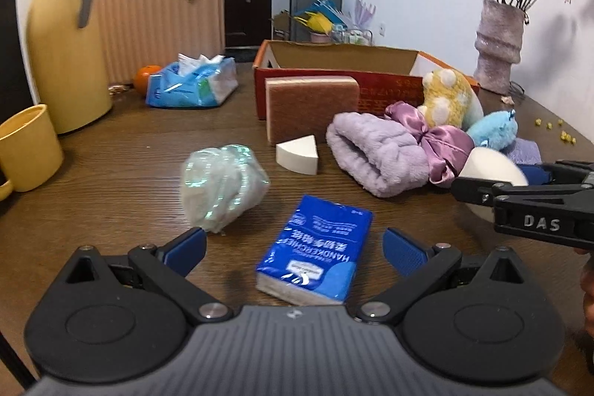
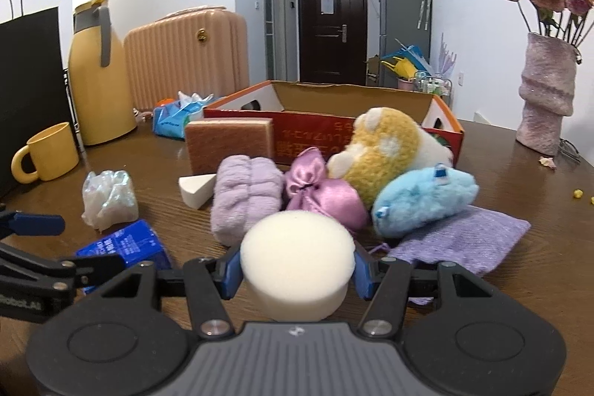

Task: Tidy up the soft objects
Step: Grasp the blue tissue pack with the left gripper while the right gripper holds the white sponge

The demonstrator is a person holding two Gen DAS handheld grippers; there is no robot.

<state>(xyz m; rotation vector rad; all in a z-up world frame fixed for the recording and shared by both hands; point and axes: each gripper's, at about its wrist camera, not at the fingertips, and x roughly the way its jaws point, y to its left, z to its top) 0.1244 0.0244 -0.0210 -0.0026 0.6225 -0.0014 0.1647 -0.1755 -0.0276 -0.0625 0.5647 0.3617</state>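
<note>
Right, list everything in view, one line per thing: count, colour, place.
round foam sponge: 1, cream, between the right gripper's fingers
tissue pocket pack: 1, blue, on the table between the left gripper's fingers
crumpled plastic wrap: 1, clear-greenish, left of the pack
wedge sponge: 1, white, mid-table
scrub sponge: 1, brown-pink, upright against the box
cardboard box: 1, red-orange, open, behind the pile
fleece towel: 1, lilac, rolled
satin pouch: 1, pink-purple
plush toys: 2, yellow-white, blue
knit cloth: 1, lavender, flat
tissue bag: 1, blue, far left
mug, jug: yellow
vase: 1, pinkish, right
left gripper: open
right gripper: shut on sponge
</note>
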